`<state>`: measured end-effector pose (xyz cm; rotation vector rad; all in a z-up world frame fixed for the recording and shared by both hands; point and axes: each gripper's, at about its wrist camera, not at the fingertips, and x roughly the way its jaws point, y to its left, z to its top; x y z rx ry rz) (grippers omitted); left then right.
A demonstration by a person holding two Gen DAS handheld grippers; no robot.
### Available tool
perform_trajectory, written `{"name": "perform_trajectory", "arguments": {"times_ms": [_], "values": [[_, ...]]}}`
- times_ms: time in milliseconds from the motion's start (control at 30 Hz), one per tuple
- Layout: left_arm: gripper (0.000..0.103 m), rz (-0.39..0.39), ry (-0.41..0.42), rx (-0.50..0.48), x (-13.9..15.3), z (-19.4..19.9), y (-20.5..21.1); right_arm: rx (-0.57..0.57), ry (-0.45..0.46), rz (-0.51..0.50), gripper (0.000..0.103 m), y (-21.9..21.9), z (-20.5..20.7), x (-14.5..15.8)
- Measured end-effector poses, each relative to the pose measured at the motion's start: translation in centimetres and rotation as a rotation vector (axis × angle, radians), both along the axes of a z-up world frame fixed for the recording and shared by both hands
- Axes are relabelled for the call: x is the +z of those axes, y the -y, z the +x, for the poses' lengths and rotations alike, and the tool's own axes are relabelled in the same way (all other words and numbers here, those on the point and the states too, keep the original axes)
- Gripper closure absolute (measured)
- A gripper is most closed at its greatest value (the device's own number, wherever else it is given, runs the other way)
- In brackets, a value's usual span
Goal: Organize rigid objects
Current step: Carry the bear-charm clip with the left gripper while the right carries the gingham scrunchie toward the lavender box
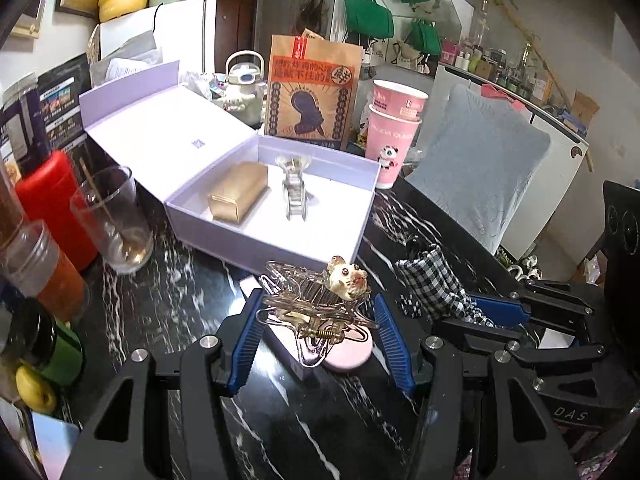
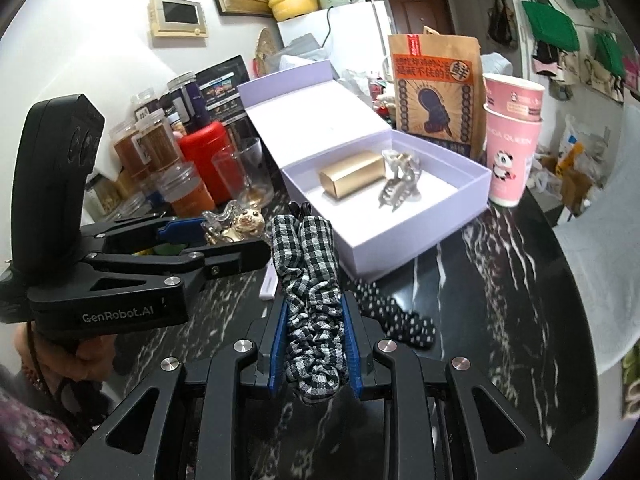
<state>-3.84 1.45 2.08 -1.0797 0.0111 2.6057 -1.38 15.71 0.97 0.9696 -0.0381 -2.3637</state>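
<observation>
Clear wire-and-plastic hair claw with a cream animal charm (image 1: 320,300) sits clamped between the left gripper (image 1: 316,340) pads above the black marbled table (image 1: 180,300), its long axis lying across the jaws, charm toward the lilac open gift box (image 1: 272,236). Right gripper (image 2: 316,344) pinches a black-and-white checked fabric hair clip (image 2: 308,280), long axis pointing boxward. Both look mid-carry; next, I'd guess, each goes beside the gold bar-shaped case (image 1: 238,192) and gets released.

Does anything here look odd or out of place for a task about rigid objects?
Yes. The right gripper is shut on a checkered scrunchie, which is soft cloth, not rigid. The left gripper holds a clear hair claw.
</observation>
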Motion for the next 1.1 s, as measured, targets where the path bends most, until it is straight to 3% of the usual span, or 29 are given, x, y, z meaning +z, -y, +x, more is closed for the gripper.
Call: {"name": "perform_trajectory", "arguments": {"times_ms": [500, 1100], "values": [[0.048, -0.007, -0.044, -0.035, 2.0, -3.9, -0.8, 0.011, -0.011, -0.005, 0.078, 0.0, -4.0, 1.5], [0.048, -0.009, -0.031, -0.037, 1.6, -9.6, 0.0, 0.021, -0.008, 0.021, 0.078, 1.2, -9.6, 1.8]]}}
